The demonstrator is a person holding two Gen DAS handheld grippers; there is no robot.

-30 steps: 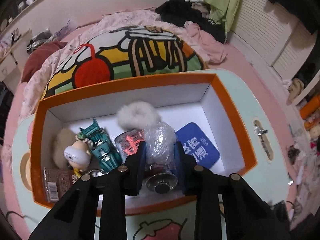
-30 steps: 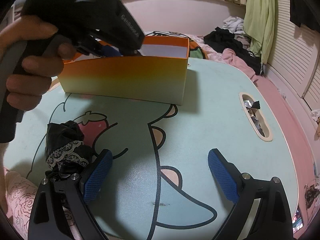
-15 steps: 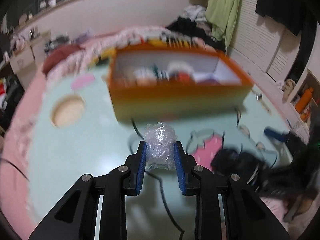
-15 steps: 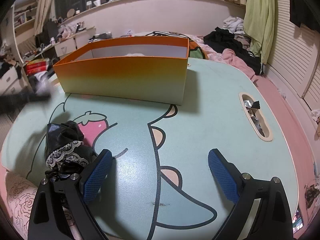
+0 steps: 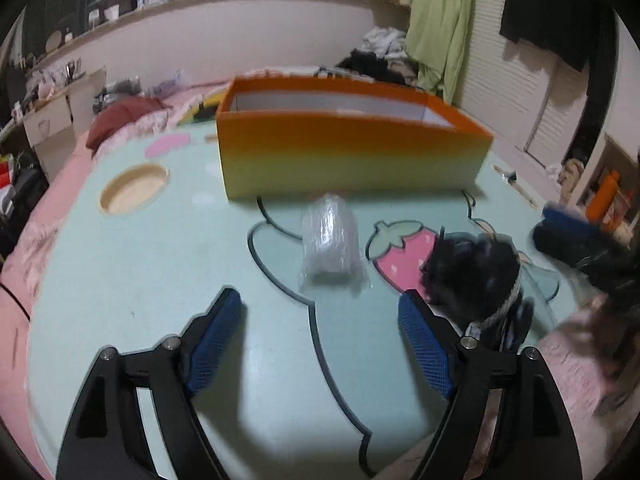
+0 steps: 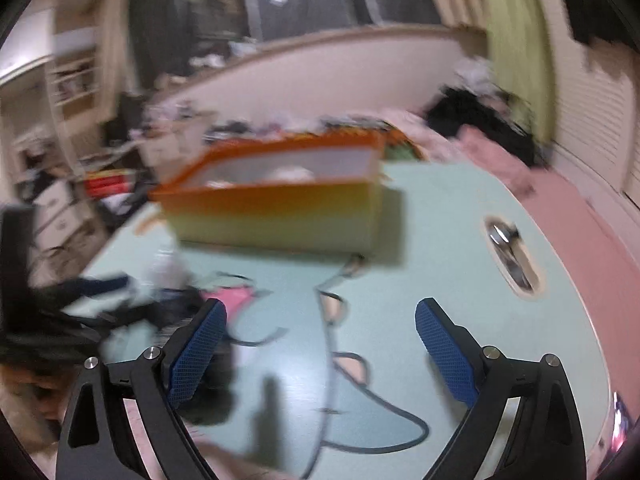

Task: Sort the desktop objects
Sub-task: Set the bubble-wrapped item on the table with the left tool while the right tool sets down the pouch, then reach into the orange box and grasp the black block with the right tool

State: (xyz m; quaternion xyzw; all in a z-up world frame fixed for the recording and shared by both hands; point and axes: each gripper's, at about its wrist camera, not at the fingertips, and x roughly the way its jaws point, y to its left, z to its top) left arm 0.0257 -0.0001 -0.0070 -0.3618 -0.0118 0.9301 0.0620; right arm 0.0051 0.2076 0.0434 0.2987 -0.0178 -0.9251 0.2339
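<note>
Bubble-wrap roll (image 5: 331,240): small clear plastic bundle, shiny, crinkled, a bit blurred, lying free on the table (image 5: 132,280) mid-surface, just in front of the box's near wall and beside the strawberry print (image 5: 404,252). Left gripper (image 5: 320,336): jaws opening, blue pads wide apart, nothing between them; roll lies ahead of the fingertips, not touched. Right gripper (image 6: 320,344): jaws spread, released, only bare table between the pads. Right view heavily motion-blurred.

Box (image 5: 352,160): open-top, orange rim fading to yellow-green, white inside, toward the table's far edge; contents can't be made out. Black lacy cloth (image 5: 474,276) bunched near the table's right edge in the left view, just beside the left gripper's right finger.

Table: pale mint top with cartoon outline drawing, pink strawberry, round tan recess (image 5: 134,192) near the left edge, oval slot (image 6: 514,256) with something metallic near the right edge. Room: pink bedding around the table, red pillow (image 5: 120,120), green garment (image 5: 440,40) hanging, white slatted doors (image 5: 532,112), cluttered shelves, dark window. No readable writing or labels.
</note>
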